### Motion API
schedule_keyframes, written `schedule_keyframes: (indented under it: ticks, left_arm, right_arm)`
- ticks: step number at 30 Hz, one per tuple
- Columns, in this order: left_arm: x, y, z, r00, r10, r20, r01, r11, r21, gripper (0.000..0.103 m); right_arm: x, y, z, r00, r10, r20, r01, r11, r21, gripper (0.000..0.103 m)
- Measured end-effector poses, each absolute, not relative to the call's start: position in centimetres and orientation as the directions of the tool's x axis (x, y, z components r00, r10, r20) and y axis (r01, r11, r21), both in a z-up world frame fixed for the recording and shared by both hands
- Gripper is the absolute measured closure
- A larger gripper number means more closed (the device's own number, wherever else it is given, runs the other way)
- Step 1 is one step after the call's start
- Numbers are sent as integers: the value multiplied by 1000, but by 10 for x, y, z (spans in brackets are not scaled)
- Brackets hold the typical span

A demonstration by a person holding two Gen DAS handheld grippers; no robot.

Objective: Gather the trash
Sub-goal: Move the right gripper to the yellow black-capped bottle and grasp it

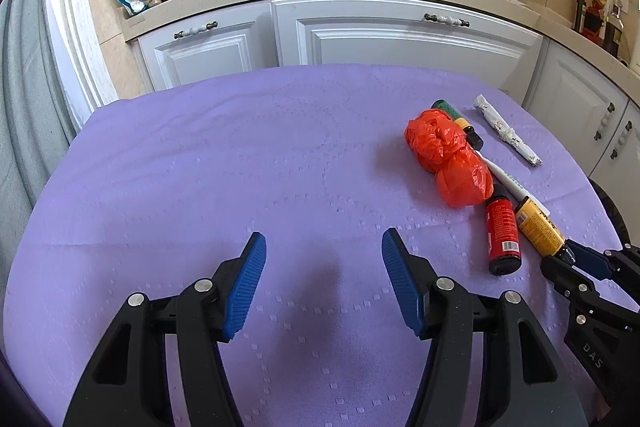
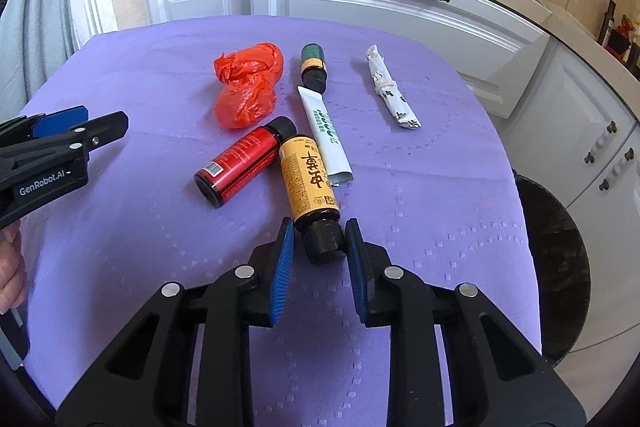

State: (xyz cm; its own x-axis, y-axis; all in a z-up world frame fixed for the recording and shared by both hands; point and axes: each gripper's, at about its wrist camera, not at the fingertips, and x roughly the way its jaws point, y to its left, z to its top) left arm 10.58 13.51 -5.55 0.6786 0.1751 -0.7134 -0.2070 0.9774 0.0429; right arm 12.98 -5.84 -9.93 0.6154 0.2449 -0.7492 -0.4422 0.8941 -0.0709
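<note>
Blue ribbed pads of the right gripper (image 2: pixel 319 239) stand close on either side of the black screw cap of the yellow-labelled bottle (image 2: pixel 310 183), which lies on its side on the purple cloth (image 2: pixel 120 267). Whether the pads already press on the cap I cannot tell; they look nearly touching, with slivers of gap possibly left. To do this grasp well, I would judge the pads should bite squarely on the ridged cap or the neck rather than its very end, since a smooth round bottle can pivot or slip out when lifted.

Against this bottle lies a red-labelled bottle (image 2: pixel 240 163), also dark-capped, and a flattened white tube (image 2: pixel 326 135) with green print rests along its other side. Beyond the tube is a third small bottle (image 2: pixel 313 65) with a green top. A crumpled orange plastic bag (image 2: pixel 248 87) sits just beside them, glossy and soft, and a twisted white paper wrapper (image 2: pixel 390 91) lies apart. A black-lined bin (image 2: pixel 560 259) stands beside the table.

The left gripper (image 1: pixel 324 247) hovers wide open and empty over bare cloth.
</note>
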Motion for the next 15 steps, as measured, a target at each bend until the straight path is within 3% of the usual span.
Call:
schedule_keyframes:
  ticks: [15]
  left_arm:
    - [107, 132, -58, 674, 173, -718, -199, 979, 49, 44]
  right_arm:
    - [126, -68, -96, 625, 256, -737, -423, 905, -45, 81]
